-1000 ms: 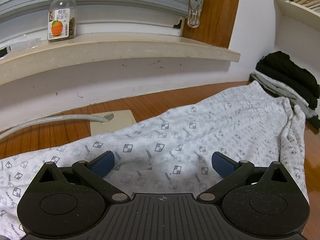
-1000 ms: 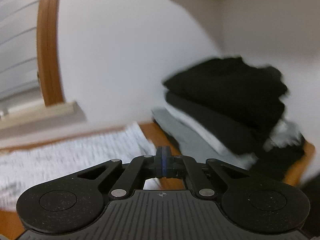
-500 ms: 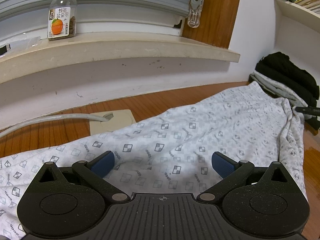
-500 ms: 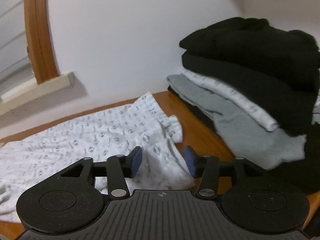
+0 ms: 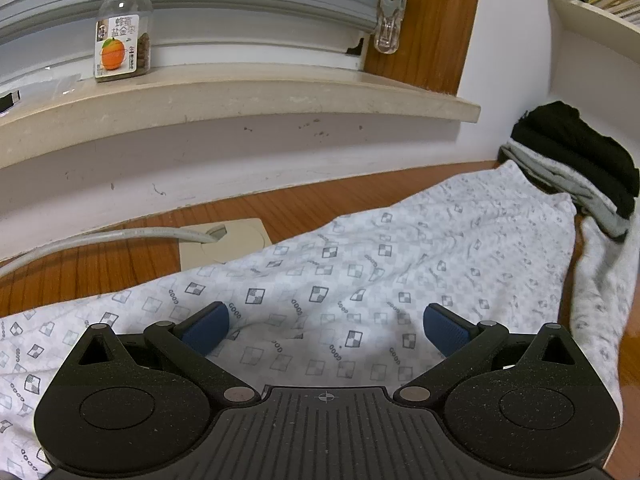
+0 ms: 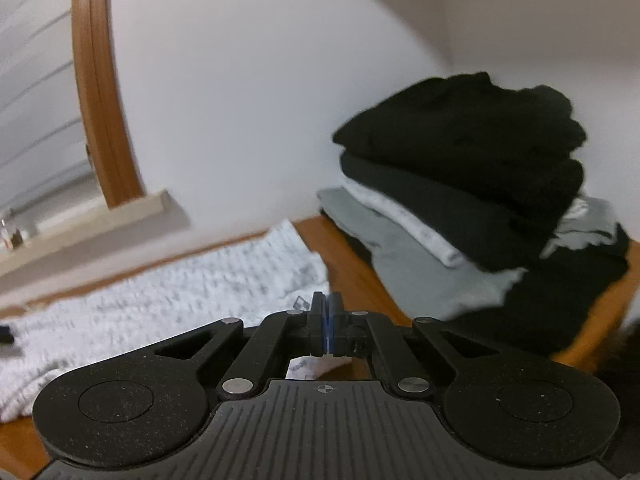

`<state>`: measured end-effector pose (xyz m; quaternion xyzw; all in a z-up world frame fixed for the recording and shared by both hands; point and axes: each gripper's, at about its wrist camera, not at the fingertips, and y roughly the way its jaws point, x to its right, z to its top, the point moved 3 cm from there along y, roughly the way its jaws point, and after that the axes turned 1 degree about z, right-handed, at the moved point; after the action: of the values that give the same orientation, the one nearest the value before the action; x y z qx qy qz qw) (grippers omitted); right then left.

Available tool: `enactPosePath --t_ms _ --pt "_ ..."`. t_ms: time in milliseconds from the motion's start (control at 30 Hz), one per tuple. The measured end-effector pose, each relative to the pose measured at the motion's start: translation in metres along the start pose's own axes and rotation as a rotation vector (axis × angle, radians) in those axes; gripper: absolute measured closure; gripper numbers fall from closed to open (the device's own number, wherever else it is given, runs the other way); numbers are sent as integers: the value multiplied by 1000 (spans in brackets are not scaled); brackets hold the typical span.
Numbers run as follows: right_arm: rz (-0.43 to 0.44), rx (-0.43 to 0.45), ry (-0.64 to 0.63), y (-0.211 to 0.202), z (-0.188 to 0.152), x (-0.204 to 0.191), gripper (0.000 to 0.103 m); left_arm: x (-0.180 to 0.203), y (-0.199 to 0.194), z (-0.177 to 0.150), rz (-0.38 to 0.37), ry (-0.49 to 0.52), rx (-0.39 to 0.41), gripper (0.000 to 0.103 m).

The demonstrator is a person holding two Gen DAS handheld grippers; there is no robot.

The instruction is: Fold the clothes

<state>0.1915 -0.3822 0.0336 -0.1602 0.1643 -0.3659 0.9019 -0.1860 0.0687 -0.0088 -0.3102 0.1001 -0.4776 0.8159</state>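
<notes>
One patterned garment (image 5: 360, 264) is spread on the worktop (image 5: 304, 204); one stack of folded clothes (image 5: 576, 160) is seen far right, one jar (image 5: 122, 50) far left.

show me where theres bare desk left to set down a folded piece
Bare wood runs along the desk between the wall and the patterned white garment, right of the cable cover plate. A narrow wedge also shows between the garment's end and the folded clothes stack. The right corner is crowded by that stack.
</notes>
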Motion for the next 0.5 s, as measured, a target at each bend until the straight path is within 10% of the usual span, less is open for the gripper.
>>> enactPosePath --t_ms 233,500 --pt "-94 -14 -76 -13 -16 -3 90 1 0 0 5 3 1 0" --pt "2 -50 -105 29 -8 -39 61 6 -9 3 45 33 17 0"
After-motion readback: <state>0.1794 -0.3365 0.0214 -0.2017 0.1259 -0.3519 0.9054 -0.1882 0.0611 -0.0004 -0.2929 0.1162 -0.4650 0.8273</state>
